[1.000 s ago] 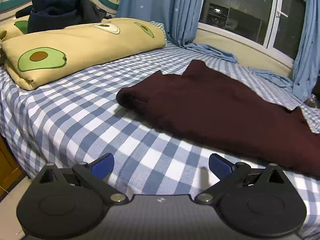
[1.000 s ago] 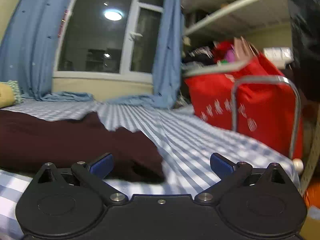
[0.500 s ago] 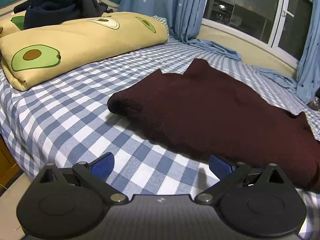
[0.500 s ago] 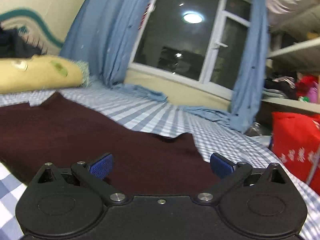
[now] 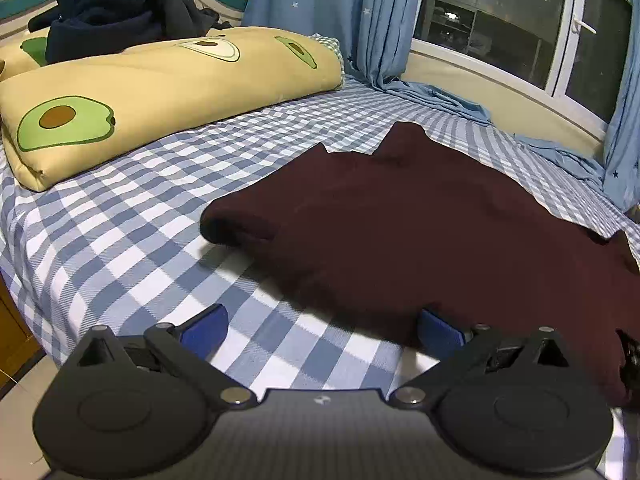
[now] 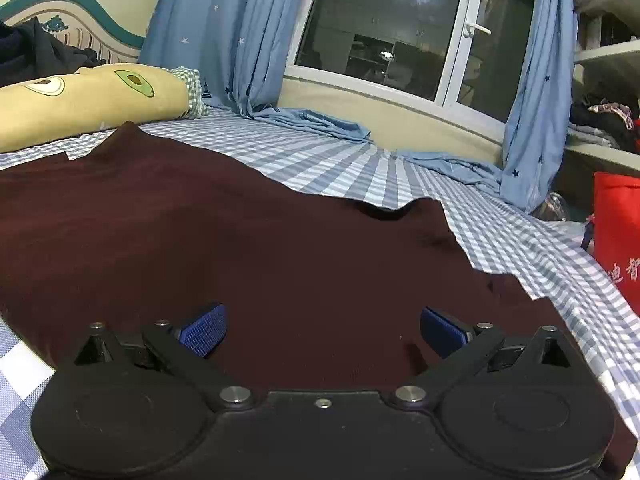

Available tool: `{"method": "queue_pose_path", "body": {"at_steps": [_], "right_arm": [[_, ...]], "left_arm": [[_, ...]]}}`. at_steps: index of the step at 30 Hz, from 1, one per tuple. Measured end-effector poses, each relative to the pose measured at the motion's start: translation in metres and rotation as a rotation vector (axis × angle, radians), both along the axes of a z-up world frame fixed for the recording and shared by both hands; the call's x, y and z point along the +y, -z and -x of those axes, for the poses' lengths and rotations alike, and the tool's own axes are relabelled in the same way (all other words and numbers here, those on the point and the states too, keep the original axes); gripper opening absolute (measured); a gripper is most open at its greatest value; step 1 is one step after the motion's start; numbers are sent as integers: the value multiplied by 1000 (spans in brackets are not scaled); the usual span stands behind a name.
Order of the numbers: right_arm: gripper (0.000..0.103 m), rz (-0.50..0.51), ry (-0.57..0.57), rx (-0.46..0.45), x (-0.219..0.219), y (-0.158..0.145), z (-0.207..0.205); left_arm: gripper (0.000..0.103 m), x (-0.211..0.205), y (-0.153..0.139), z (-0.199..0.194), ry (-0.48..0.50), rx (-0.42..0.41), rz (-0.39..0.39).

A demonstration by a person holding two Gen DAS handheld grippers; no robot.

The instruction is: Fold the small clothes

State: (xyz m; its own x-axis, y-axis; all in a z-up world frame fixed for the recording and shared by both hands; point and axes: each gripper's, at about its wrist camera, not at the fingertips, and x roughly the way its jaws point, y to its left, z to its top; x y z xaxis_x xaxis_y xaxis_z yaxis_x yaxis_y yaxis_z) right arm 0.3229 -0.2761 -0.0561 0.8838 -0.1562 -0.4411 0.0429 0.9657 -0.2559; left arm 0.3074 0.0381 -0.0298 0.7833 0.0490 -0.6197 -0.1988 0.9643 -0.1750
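Now swung from the red bag (image 6: 618,236) toward the window (image 6: 384,28), right gripper (image 6: 323,330) over the maroon garment (image 6: 248,248). Fingers apart on both. Left gripper (image 5: 322,330) low at the garment's near edge on the checked bed (image 5: 120,240).

Both grippers low, jaws spread wide, nothing held.

Left gripper (image 5: 322,330) sits level and low, blue pads (image 5: 204,326) far apart with open space between them. Right gripper (image 6: 322,330) matches it: level, pointing straight ahead, its ribbed blue pads (image 6: 204,328) splayed to full width, nothing pinched between them.
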Motion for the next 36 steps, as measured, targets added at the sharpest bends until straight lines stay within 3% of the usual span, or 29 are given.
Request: {"method": "queue_pose_path", "body": {"at_steps": [4, 8, 15, 20, 36], "right_arm": [[103, 46, 9, -22, 8, 1, 5], [103, 24, 5, -13, 4, 2, 2], [103, 28, 12, -27, 5, 3, 5], [103, 36, 16, -38, 5, 4, 7], [103, 82, 30, -79, 11, 6, 14]], "left_arm": [[103, 8, 0, -9, -10, -19, 80], [103, 15, -2, -20, -46, -24, 152], [102, 19, 5, -36, -72, -47, 159], [102, 30, 7, -34, -84, -79, 229], [102, 23, 8, -34, -56, -72, 177]]}}
